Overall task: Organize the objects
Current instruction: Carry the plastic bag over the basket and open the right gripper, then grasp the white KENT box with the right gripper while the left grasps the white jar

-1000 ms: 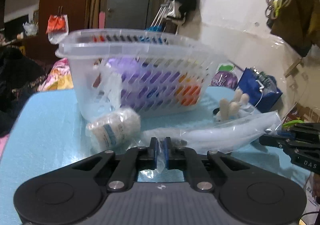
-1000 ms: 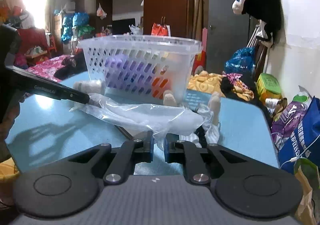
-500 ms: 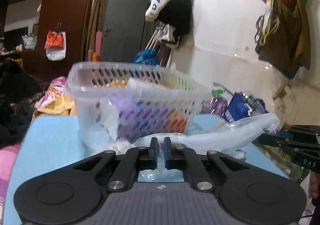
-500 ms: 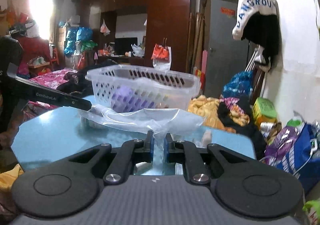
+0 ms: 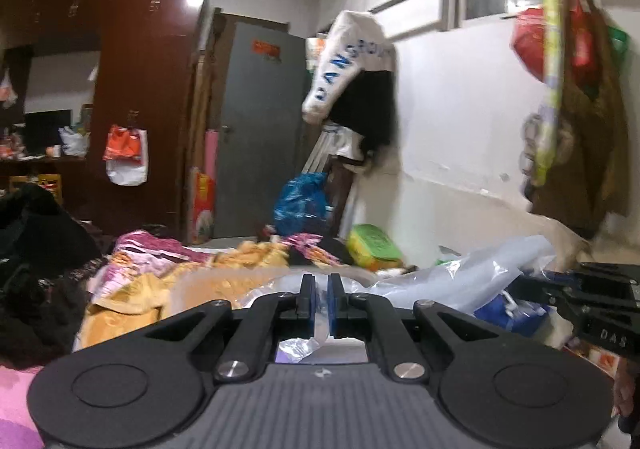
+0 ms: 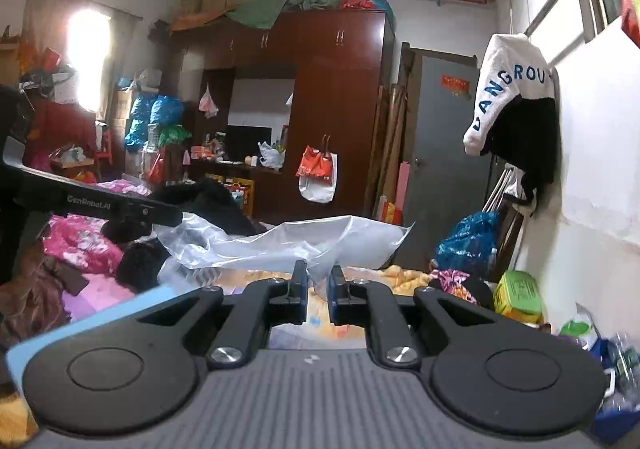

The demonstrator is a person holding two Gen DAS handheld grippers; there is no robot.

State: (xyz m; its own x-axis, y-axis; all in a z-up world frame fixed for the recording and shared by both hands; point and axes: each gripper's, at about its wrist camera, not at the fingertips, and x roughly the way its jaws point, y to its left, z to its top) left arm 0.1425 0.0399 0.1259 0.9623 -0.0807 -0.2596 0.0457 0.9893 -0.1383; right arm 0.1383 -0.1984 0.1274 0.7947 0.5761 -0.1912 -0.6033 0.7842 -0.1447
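Between the two grippers, a clear plastic bag (image 6: pixel 304 241) hangs stretched in the air, raised against the room's background. The left gripper (image 5: pixel 319 303) has its fingers pressed together on one edge of the bag. The right gripper (image 6: pixel 317 291) pinches the opposite edge, its fingers nearly closed. A blue table (image 6: pixel 92 313) edge shows at lower left in the right wrist view.

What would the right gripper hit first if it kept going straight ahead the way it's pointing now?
The clear plastic bag. The right gripper is already pinching it, and the film bunches up directly in front of the fingertips. Beyond that, probably the piled bedding, though depth there is hard to judge.
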